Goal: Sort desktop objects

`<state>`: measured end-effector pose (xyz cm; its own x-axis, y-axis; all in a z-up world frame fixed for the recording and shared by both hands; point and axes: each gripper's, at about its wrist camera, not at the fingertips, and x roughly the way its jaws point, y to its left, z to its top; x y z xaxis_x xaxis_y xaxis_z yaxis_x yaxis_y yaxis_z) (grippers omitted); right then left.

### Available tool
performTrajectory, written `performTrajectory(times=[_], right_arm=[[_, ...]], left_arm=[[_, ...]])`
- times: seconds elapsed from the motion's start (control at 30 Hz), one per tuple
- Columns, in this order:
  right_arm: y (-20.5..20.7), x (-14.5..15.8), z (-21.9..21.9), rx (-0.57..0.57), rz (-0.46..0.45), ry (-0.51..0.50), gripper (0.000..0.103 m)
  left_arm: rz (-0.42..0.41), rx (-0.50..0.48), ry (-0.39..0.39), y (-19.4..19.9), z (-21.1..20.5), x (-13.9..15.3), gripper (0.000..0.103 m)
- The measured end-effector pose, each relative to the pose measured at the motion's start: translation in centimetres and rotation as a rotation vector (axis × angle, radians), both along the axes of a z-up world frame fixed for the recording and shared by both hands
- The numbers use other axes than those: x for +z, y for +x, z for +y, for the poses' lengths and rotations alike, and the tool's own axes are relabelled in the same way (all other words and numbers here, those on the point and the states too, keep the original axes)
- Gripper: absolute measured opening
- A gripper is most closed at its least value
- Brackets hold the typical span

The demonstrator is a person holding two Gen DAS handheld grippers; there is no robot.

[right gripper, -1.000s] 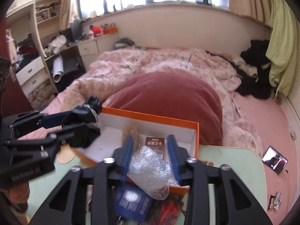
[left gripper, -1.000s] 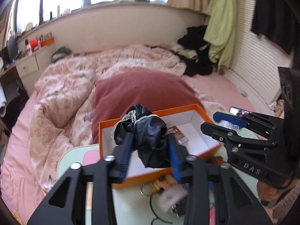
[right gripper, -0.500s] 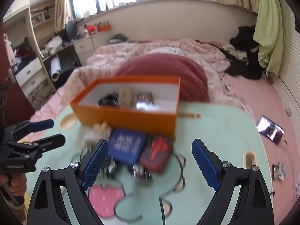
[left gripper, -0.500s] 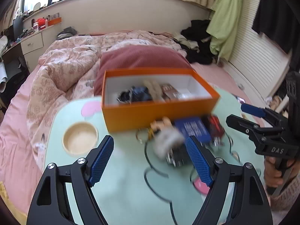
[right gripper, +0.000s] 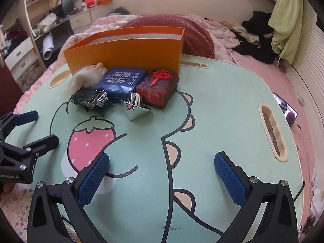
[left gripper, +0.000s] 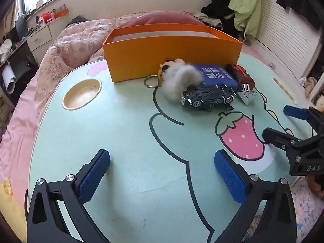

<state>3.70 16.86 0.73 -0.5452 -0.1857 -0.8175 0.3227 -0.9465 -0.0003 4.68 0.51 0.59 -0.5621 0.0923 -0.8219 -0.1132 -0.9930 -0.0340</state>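
Now both grippers low in frame: left gripper (left gripper: 162,174) and right gripper (right gripper: 162,174) opening wide, nothing between jaws, over the table (left gripper: 121,141). Mid-frame: toy car (left gripper: 208,96), fluffy keychain (left gripper: 180,81), blue pack (right gripper: 119,79), red block (right gripper: 158,85). Beyond, touching them: orange box (left gripper: 172,50).

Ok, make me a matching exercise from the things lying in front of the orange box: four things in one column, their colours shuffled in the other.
Things:
1. toy car
2. flat pouch with white characters
3. mahjong-tile block
4. fluffy keychain

Colours:
A. dark red
B. white
C. dark green with chrome
D. blue

Pairs: 1-C, 2-D, 3-A, 4-B
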Motion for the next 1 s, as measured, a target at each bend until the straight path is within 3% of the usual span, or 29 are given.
performTrajectory(times=[1.0], right_arm=[[0.25,-0.28,0.26,0.006,0.003,-0.006,0.103]], left_arm=[[0.010,-0.003,0.002,-0.35,-0.16,-0.36,0.103]])
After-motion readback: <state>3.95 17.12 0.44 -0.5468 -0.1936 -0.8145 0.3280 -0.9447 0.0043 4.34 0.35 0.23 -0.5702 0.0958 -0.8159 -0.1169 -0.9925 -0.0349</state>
